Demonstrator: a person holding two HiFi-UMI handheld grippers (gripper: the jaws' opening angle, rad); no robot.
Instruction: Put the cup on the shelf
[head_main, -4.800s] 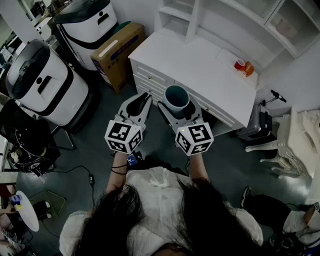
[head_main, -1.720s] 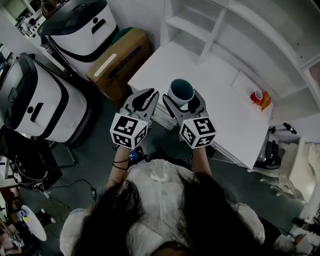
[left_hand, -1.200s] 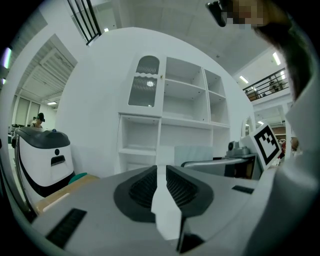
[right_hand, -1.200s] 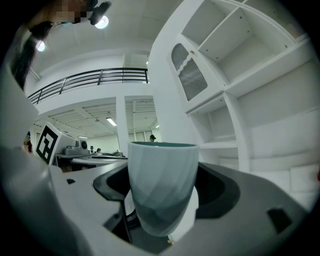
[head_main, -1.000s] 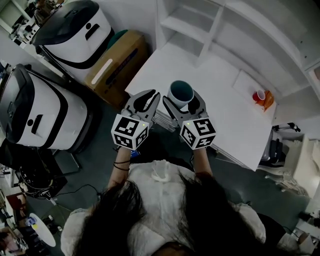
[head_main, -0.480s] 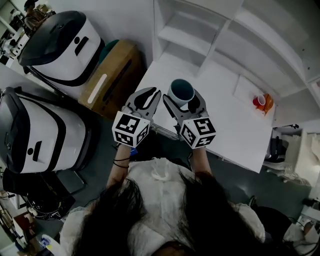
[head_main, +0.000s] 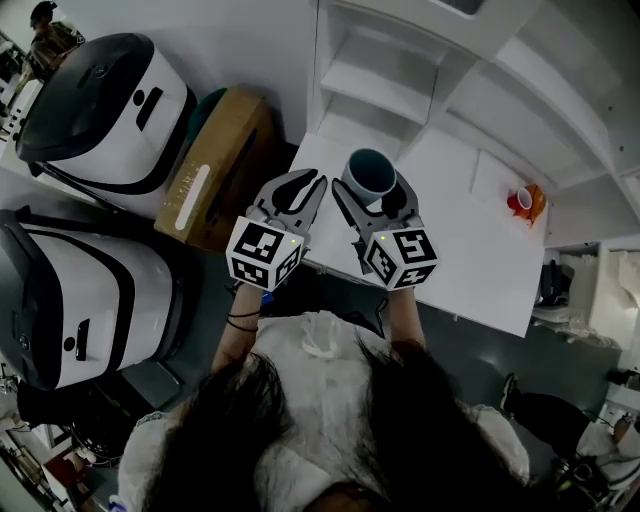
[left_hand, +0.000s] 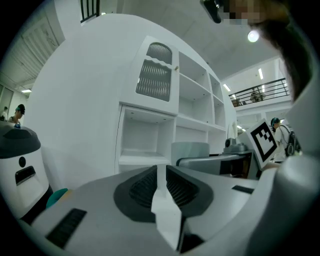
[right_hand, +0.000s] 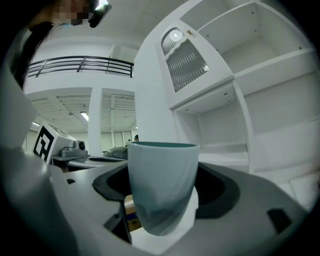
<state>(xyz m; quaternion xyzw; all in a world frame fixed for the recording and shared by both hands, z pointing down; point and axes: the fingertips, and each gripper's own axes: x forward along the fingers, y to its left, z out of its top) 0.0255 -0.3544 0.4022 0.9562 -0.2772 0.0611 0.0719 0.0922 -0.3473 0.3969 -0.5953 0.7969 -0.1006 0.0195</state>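
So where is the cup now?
Head view, centre: the right gripper holds the cup upright over the white desk, left end, before the shelf.

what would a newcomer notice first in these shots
The teal-lined cup, held upright in the fingers of the right gripper over a corner of the white counter, draws the eye first. Beside it the left gripper is shut on nothing. The white shelf unit stands just ahead with open bays.
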